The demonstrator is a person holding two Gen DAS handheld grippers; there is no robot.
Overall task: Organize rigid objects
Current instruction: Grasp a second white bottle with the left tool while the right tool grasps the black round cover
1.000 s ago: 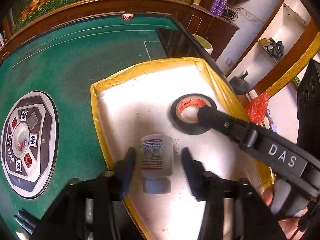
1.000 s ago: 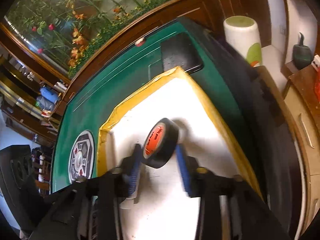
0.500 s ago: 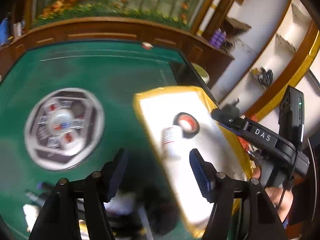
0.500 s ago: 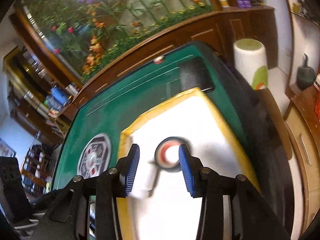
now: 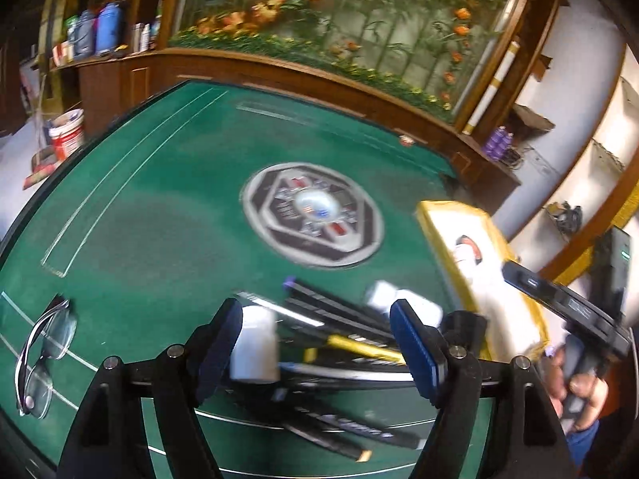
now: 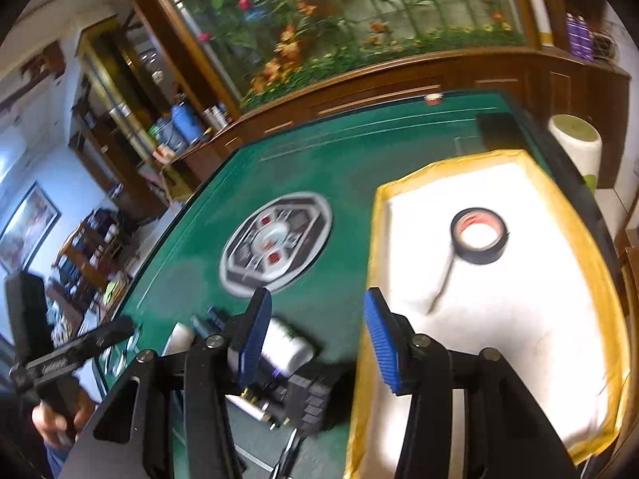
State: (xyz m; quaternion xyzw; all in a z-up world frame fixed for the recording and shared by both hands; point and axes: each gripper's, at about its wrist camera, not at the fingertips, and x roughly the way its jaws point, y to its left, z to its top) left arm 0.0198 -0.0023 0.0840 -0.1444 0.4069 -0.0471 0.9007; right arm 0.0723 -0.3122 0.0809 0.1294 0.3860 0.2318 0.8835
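Now that both grippers are away from the tray, here is how things stand:

Tray: the white tray with the yellow rim sits on the green table. The black tape roll lies flat inside it, and nothing touches it.

Small white bottle: a second ago it lay in the tray between the left fingers. In the right wrist view I cannot find it in the part of the tray that shows. The left wrist view is too blurry there to tell.

Left gripper: its jaws have just been opening and now stand wide. It holds nothing. It has swung from the tray to the messy pile of dark pens and sticks. A white bottle stands just inside one blue pad, with no squeeze on it.

Right gripper: its jaws have just been opening too. A second ago the tape sat between them. Now it is let go, and the gripper holds nothing.

Glasses: they lie alone on the green table, well apart from the pile.

What it means: I think the tape is done. The pile comes next, maybe the white bottle first.
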